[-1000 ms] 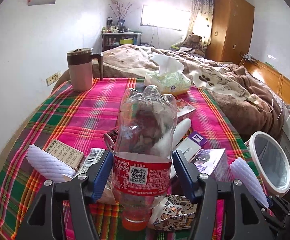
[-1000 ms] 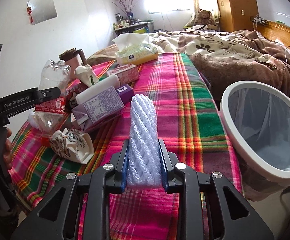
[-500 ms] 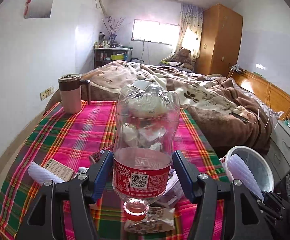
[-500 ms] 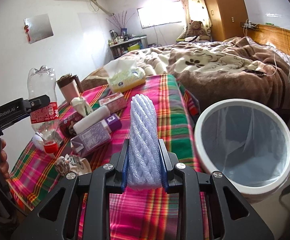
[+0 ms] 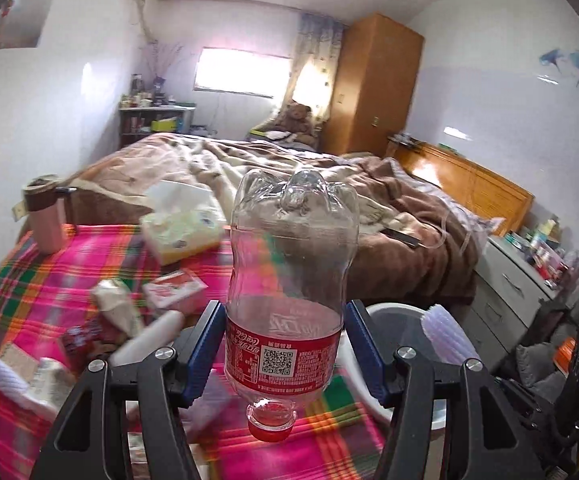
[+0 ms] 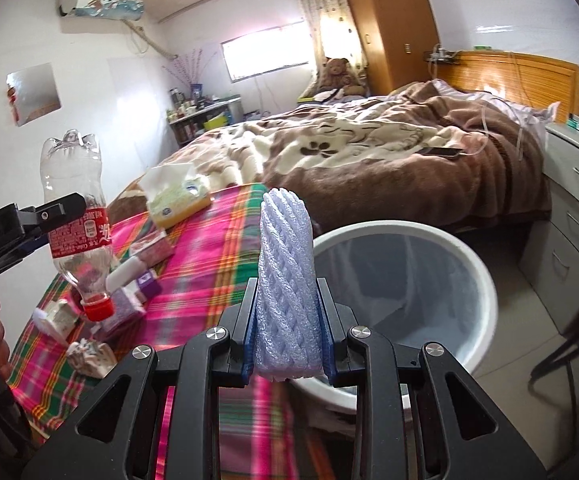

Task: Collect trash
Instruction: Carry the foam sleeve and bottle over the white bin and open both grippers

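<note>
Gripping an empty plastic bottle at its red label, the left gripper holds it upside down, red cap lowest, clear of the plaid tablecloth. The right gripper is clamped on a white foam net sleeve that stands up between its blue pads. Just beyond and to the right of the right gripper's tips sits the white bin, lined with a bag, beside the table. Left of those tips, cartons, a tissue pack and crumpled wrappers lie on the cloth.
</note>
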Action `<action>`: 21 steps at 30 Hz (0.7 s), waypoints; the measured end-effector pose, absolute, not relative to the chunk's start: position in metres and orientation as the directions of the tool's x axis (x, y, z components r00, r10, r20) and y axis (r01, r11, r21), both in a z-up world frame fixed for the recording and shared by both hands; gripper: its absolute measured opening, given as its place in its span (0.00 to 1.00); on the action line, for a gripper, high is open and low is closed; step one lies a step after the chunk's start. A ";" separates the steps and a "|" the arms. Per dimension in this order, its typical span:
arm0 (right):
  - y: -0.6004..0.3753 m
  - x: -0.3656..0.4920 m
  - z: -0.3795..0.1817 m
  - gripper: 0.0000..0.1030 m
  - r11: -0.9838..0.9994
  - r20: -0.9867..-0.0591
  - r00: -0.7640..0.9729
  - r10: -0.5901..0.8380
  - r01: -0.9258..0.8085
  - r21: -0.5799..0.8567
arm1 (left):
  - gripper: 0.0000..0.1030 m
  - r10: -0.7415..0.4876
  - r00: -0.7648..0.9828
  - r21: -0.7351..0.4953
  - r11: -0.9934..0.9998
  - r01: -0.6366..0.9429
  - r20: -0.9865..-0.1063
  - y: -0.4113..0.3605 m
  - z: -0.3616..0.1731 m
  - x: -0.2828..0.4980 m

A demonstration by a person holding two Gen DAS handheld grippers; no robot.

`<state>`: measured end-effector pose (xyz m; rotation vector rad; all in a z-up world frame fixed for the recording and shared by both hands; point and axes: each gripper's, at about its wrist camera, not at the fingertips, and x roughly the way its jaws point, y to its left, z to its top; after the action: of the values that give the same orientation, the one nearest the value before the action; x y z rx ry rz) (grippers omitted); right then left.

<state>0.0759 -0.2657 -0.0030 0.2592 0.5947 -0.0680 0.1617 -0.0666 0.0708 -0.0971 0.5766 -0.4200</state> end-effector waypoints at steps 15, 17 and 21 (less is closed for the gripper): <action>-0.324 0.084 -0.026 0.26 0.944 -0.628 0.777 -0.050 0.241 0.223 | 0.60 -0.569 0.617 -0.236 0.809 0.538 -0.544 -0.193 0.037 0.167; -0.328 0.086 -0.028 0.26 0.944 -0.633 0.773 -0.049 0.244 0.224 | 0.60 -0.565 0.610 -0.230 0.809 0.540 -0.555 -0.201 0.031 0.169; -0.336 0.086 -0.031 0.26 0.945 -0.644 0.762 -0.063 0.254 0.207 | 0.60 -0.544 0.607 -0.198 0.816 0.543 -0.579 -0.216 0.021 0.172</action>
<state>0.0859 -0.3358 -0.0307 0.2922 0.6848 -0.1751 0.1725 -0.2162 0.0206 -0.0026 0.6698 -0.6282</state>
